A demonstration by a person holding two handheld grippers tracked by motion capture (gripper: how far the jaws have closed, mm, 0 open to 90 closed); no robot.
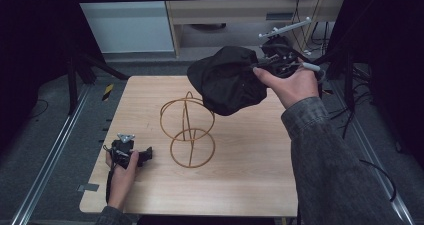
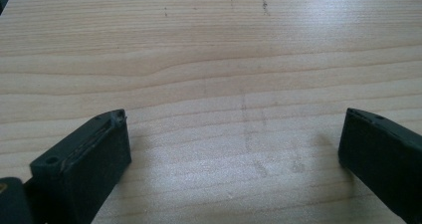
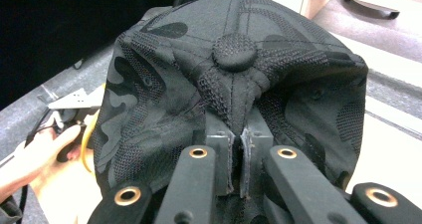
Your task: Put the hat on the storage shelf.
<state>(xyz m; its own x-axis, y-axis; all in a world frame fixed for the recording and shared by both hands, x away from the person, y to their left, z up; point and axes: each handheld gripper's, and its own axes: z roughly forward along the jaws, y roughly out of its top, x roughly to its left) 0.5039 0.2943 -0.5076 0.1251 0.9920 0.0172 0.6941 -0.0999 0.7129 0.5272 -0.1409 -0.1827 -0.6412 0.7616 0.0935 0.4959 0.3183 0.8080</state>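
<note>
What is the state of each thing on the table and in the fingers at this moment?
Black cap: lifted above the table, crumpled, pinched by its fabric.
Right gripper: shut on the cap, fingers nearly together.
Left gripper: open, nothing between its fingers, low over the table.
Wire stand: upright on the table, nothing on it.
Table: bears the stand.

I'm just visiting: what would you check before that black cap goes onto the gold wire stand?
1. Right gripper clamped on the cap: ok, jaws pinch the fabric.
2. Cap lifted off the table: ok, it hangs in the air.
3. Wire stand upright: ok.
4. Stand's top ring free: ok, nothing on it.
5. Left gripper away from the stand: ok, open, resting beside it.
6. Cap opening facing down: cannot tell.
</note>
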